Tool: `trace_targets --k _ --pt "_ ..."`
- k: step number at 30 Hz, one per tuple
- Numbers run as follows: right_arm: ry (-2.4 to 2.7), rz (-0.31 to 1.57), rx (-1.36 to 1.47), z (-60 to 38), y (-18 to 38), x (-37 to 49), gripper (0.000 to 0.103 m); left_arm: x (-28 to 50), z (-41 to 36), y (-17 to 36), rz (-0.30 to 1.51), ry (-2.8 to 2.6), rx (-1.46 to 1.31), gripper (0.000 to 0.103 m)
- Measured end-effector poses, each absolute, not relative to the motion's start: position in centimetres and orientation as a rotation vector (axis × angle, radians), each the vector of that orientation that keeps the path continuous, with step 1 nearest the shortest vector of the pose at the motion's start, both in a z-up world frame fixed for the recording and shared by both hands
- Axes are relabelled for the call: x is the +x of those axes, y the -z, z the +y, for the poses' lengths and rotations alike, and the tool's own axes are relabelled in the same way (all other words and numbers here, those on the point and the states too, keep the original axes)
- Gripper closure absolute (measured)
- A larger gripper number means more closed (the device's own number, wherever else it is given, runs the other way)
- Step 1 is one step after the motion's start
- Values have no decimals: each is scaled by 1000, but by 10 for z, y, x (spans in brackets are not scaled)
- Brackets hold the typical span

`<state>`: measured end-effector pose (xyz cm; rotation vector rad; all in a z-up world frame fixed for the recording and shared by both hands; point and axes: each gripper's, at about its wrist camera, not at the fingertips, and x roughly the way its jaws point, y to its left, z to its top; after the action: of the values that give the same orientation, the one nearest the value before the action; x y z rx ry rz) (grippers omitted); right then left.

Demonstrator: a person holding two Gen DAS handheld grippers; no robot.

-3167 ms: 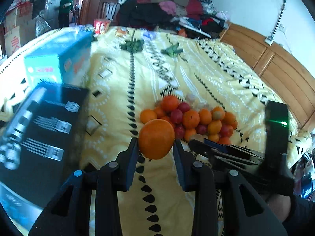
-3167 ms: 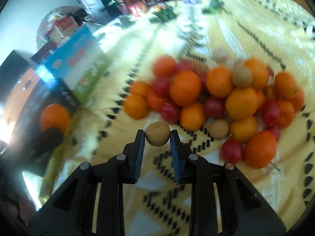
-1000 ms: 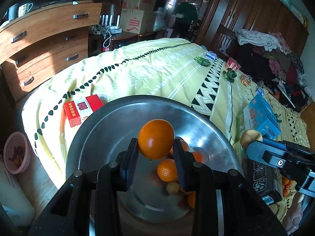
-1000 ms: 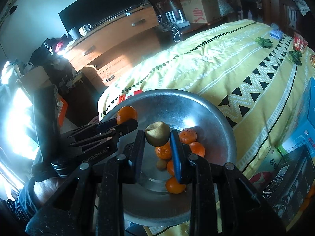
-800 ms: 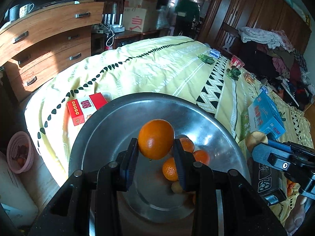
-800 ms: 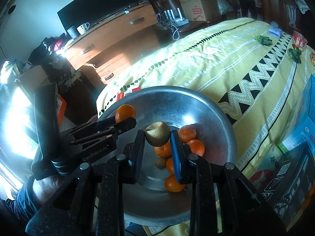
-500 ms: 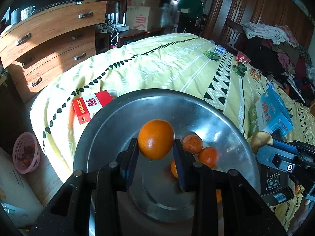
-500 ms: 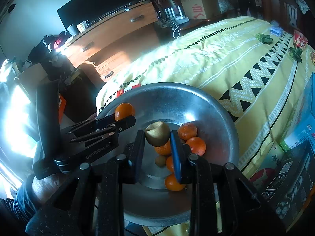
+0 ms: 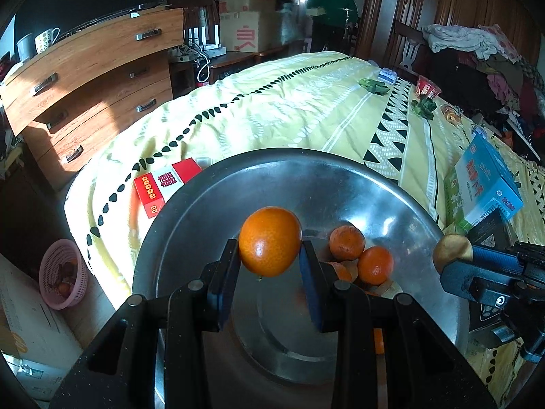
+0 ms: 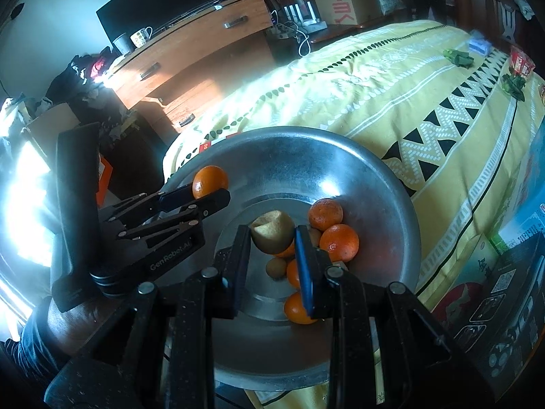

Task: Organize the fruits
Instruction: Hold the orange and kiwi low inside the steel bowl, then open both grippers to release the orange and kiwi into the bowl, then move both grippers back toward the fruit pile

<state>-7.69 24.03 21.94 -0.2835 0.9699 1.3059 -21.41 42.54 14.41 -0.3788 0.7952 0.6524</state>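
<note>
Orange (image 9: 270, 260) — clamped in left gripper (image 9: 269, 266) — above bowl (image 9: 340, 170).

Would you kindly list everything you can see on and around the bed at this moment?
metal basin: one, silver, at the near edge of the bed.
loose oranges: at least four, orange, in the basin's right half.
small brown fruit: one, in the basin under the right tongs.
held orange: one, orange, in the left tongs.
held brown fruit: one, tan, in the right tongs.
red box: one, on the bedspread left of the basin.
blue box: one, on the bed to the right.
dresser: one, brown wood, left of the bed.
pink basket: one, on the floor.
left tongs: black, shut, over the basin.
right tongs: black, shut, over the basin.
</note>
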Motion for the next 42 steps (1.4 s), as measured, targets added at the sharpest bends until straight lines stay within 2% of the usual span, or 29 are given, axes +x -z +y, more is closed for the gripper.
trace_targets --k 25,26,28,29,32,37,42 --pt "-1319 1011 -319 248 -204 -84 76 -219 432 -134 821 -663 -402 65" --pt "-1316 1013 -332 248 -202 -86 73 -219 432 -134 823 -664 -404 55" --pt "-1309 1019 -352 248 -199 -88 47 -219 430 -137 816 -668 -402 43" --pt "-1310 1020 -347 247 -199 -88 26 -219 429 -139 812 -671 -401 40" --pt "-1294 997 -340 239 -206 -87 24 -219 428 -142 809 -674 -404 32" --pt "-1260 912 -295 211 -230 -84 24 -218 415 -154 781 -673 -398 31" --pt "-1215 788 -249 144 -253 -89 23 -206 364 -193 685 -593 -313 31"
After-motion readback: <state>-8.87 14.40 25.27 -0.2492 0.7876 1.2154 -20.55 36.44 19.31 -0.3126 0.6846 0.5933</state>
